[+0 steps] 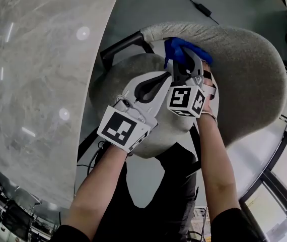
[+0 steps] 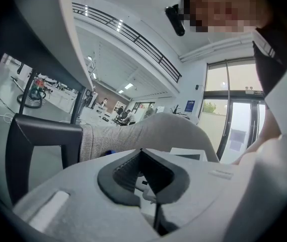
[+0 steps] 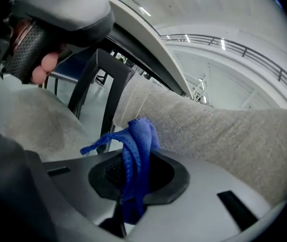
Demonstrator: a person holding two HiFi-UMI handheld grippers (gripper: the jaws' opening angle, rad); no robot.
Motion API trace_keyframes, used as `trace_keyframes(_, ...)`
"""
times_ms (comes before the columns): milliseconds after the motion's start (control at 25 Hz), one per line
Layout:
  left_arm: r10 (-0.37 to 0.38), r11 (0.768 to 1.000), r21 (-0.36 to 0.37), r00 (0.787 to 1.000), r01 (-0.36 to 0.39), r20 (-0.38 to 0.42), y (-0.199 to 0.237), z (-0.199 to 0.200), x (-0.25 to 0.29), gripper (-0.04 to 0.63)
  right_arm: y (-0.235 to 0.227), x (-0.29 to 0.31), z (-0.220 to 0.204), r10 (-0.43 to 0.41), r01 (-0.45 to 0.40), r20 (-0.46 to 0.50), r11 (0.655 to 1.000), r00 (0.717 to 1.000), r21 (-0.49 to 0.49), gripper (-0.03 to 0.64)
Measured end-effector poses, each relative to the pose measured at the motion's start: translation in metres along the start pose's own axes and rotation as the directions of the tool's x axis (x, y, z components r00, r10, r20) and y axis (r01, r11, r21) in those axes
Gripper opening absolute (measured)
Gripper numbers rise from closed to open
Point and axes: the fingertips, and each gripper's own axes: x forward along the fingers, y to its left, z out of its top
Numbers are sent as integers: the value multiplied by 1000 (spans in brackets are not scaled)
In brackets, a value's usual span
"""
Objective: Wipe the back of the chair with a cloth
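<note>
The chair has a grey fabric back (image 1: 249, 79) that curves around its seat (image 1: 116, 77). My right gripper (image 1: 188, 54) is shut on a blue cloth (image 1: 183, 48) at the left end of the inner face of the back. In the right gripper view the cloth (image 3: 137, 140) hangs out of the closed jaws, close to the chair back (image 3: 224, 135). My left gripper (image 1: 166, 76) hovers over the seat just left of the right one, shut with nothing in it. In the left gripper view it (image 2: 142, 153) points toward the chair back (image 2: 153, 130).
A large marble-look table top (image 1: 38, 59) fills the left side, close to the chair. Its black leg frame (image 1: 122, 42) stands beside the chair's left end. A cable (image 1: 194, 4) lies on the floor beyond the chair. Window frames (image 1: 279, 185) run along the lower right.
</note>
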Motion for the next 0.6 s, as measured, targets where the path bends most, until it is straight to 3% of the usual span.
trace_keyframes(120,-2,1000,-4,1000,2,2,-9,10,-4,8,-2,-10,5,75,-73,0,976,997,207,63)
trace_keyframes(200,0,1000,-9,1000,0,-2,-15,17,-7,8,-6,-23,10,124,-124,23,923,992,363,63)
trace_keyframes(320,17,1000,-22,1000,-17,-10,-25,28,-13,8,-14,-45,19,196,-213,90,808,976,550,63)
trace_keyframes(440,29,999,-34,999,-30,-24,-40,45,-19,8,-25,-71,30,234,-280,163,666,958,692,63)
trace_keyframes(520,37,998,-42,999,-39,-39,-52,57,-25,8,-32,-91,39,243,-307,199,581,949,754,63)
trace_keyframes(600,31,999,-43,998,-34,-52,-66,71,-31,8,-40,-112,50,239,-321,225,526,945,788,63)
